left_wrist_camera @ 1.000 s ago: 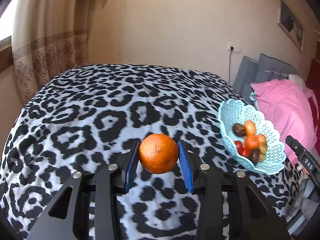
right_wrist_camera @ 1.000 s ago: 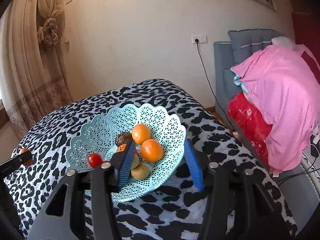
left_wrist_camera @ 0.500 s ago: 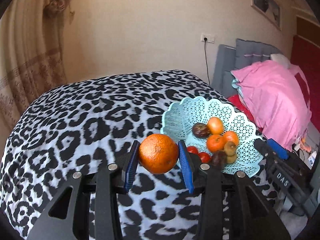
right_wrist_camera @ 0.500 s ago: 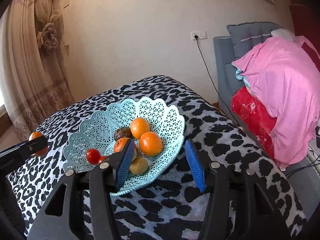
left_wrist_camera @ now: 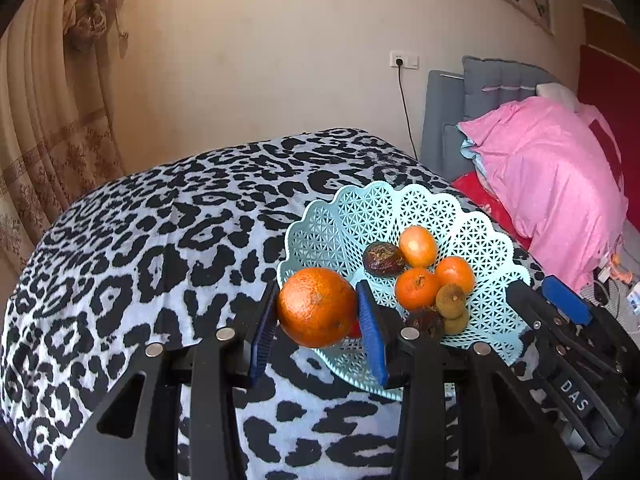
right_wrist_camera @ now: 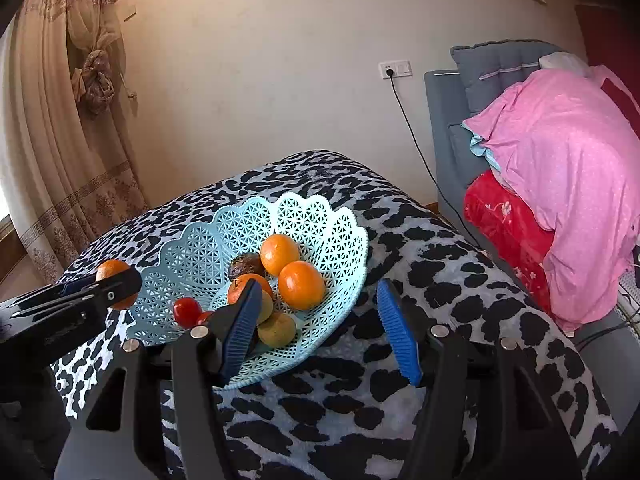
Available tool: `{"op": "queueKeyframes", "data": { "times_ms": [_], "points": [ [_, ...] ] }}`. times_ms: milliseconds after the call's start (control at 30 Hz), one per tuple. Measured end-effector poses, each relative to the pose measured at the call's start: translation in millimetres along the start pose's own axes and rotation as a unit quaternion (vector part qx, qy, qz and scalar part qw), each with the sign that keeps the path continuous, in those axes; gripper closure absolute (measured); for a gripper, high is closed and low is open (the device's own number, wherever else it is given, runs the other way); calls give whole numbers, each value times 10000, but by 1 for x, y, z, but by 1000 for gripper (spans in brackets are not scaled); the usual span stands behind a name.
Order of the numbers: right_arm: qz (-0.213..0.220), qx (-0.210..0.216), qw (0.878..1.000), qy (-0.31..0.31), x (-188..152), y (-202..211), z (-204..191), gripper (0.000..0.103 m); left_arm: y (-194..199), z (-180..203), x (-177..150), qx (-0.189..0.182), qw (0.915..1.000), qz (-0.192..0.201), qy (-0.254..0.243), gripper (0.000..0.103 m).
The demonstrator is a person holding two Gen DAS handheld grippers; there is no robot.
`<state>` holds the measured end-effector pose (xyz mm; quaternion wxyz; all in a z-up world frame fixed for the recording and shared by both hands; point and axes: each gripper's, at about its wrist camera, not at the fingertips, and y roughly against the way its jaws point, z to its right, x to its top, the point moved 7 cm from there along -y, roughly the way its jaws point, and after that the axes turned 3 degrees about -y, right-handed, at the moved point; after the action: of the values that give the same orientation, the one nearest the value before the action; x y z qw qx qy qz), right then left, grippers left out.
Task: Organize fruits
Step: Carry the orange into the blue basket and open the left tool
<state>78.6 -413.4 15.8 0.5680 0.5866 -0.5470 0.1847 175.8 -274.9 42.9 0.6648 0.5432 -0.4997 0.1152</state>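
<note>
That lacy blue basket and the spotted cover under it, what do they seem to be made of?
The basket looks like moulded plastic, pale turquoise with a slight sheen: its wall is a stiff, regular lattice of small holes with a scalloped rim. The cover looks like soft fabric, perhaps fleece or plush, matte, printed in black and white leopard spots; it sags and rounds over the edges. I cannot tell the exact fibre.

A bed with a black and white spotty cover (left_wrist_camera: 160, 240) holds a light blue basket (left_wrist_camera: 344, 216) of fruit on its right side.
</note>
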Motion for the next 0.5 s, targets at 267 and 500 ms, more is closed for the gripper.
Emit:
{"op": "queueKeyframes", "data": {
  "times_ms": [267,500],
  "points": [
    [-12,2,10000,-27,-1,0,0,41,-12,11,4,25,9998,-13,-191,63],
    [-29,4,10000,-51,-2,-1,0,41,-24,20,4,-7,9996,-70,-292,63]
  ]
}}
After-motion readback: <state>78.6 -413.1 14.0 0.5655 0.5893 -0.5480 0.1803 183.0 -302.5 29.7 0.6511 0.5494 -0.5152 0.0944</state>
